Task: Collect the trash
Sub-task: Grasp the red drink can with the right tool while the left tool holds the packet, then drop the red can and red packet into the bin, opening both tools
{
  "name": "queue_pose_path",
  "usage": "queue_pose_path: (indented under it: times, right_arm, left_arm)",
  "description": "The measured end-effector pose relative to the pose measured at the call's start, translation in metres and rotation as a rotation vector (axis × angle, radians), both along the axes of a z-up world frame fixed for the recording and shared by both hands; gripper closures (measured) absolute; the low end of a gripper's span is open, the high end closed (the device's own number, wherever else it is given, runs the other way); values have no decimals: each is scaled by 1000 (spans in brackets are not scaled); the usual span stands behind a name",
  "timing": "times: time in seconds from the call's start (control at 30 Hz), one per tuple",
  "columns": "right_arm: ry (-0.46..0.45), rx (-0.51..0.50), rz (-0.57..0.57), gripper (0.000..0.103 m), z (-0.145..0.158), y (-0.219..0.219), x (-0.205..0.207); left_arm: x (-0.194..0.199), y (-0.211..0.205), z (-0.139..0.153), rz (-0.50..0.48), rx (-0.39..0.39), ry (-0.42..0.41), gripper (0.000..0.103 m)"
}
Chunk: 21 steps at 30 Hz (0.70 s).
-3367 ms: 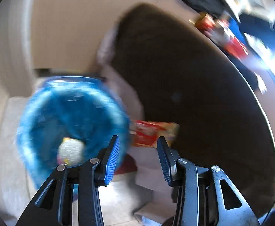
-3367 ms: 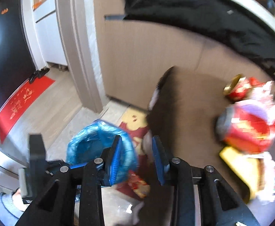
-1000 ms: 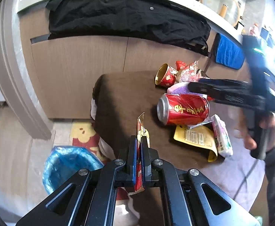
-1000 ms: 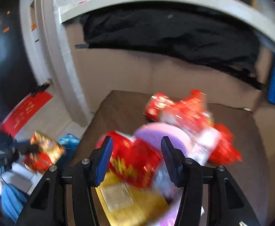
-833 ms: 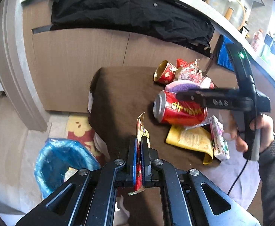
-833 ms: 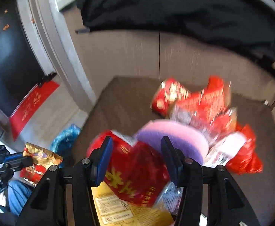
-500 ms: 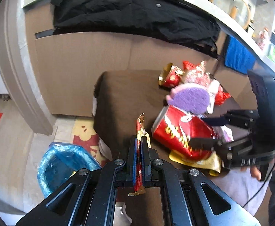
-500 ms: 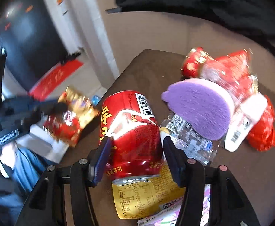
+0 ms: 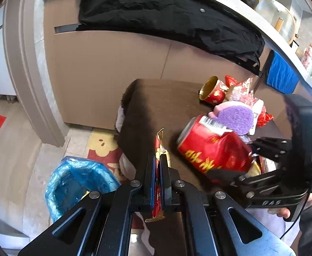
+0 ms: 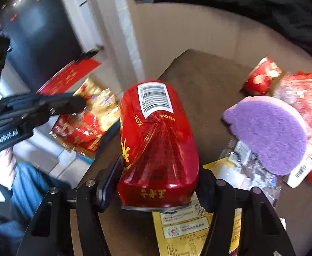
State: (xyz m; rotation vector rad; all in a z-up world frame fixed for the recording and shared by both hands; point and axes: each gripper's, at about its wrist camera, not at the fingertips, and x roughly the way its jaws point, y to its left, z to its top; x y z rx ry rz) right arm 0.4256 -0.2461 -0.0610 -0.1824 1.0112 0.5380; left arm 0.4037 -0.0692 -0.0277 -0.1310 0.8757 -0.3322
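Observation:
My left gripper (image 9: 158, 168) is shut on a flat red and gold snack wrapper (image 9: 157, 170), seen edge-on, held above the table's near left edge; the wrapper also shows in the right wrist view (image 10: 87, 123). My right gripper (image 10: 156, 181) has its jaws around a dented red drink can (image 10: 158, 143) lying on the brown table (image 10: 209, 79); both pads touch the can's sides. The can also shows in the left wrist view (image 9: 213, 149). A bin with a blue bag (image 9: 76, 183) stands on the floor left of the table.
Other trash lies on the table: a purple sponge (image 10: 271, 132), a yellow packet (image 10: 190, 230), a small red and gold cup (image 9: 212, 90), red wrappers (image 10: 301, 93) and a clear plastic wrapper (image 10: 247, 166). A cabinet with black cloth (image 9: 166, 17) stands behind.
My right gripper has moved in over the red can and closed its jaws around it. My left gripper still holds the wrapper and has barely moved.

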Motion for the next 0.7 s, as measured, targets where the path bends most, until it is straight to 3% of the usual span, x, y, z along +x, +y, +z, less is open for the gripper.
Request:
queue_pose_path:
  times: [0.33, 0.53, 0.7]
  right_arm:
    - [-174, 17, -159, 45, 57, 2, -35]
    - [-249, 68, -184, 45, 89, 49, -56]
    - [-227, 96, -145, 45, 85, 105, -63]
  left_arm:
    - [-25, 65, 22, 87, 32, -32, 100]
    - [-47, 112, 39, 135, 48, -73, 100]
    - [-59, 151, 31, 181, 36, -65, 100]
